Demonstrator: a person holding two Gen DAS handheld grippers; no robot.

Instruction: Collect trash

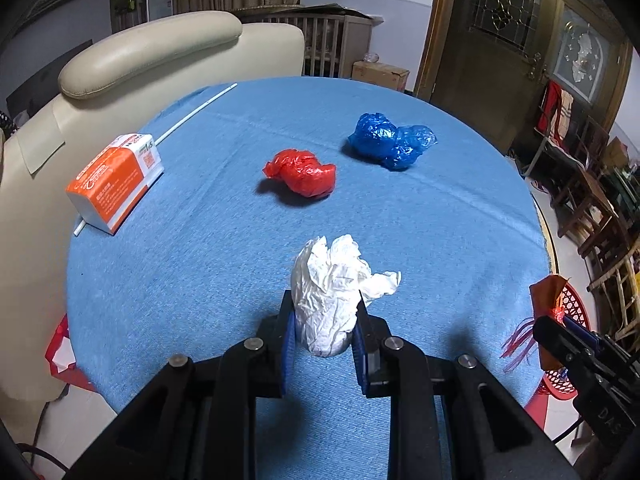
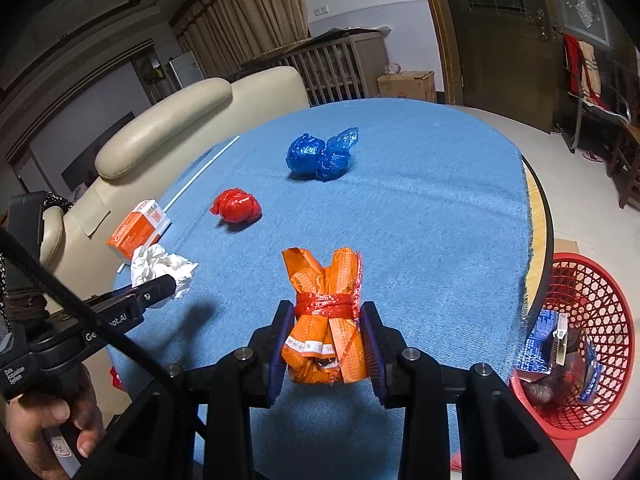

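My left gripper (image 1: pixel 325 320) is shut on a crumpled white paper ball (image 1: pixel 334 292), held above the blue tablecloth (image 1: pixel 224 240). The ball also shows in the right wrist view (image 2: pixel 160 266). My right gripper (image 2: pixel 326 340) is shut on an orange wrapper bundle (image 2: pixel 326 320) tied with red string; it shows in the left wrist view (image 1: pixel 548 292) at the right edge. A crumpled red bag (image 1: pixel 302 174) (image 2: pixel 237 211) and a crumpled blue bag (image 1: pixel 390 140) (image 2: pixel 320 154) lie on the cloth farther off.
A red mesh basket (image 2: pixel 600 316) with trash in it stands on the floor right of the table. An orange-and-white box (image 1: pixel 114 180) and a thin white rod (image 1: pixel 196 110) lie at the table's left. A cream sofa (image 1: pixel 152 52) stands behind.
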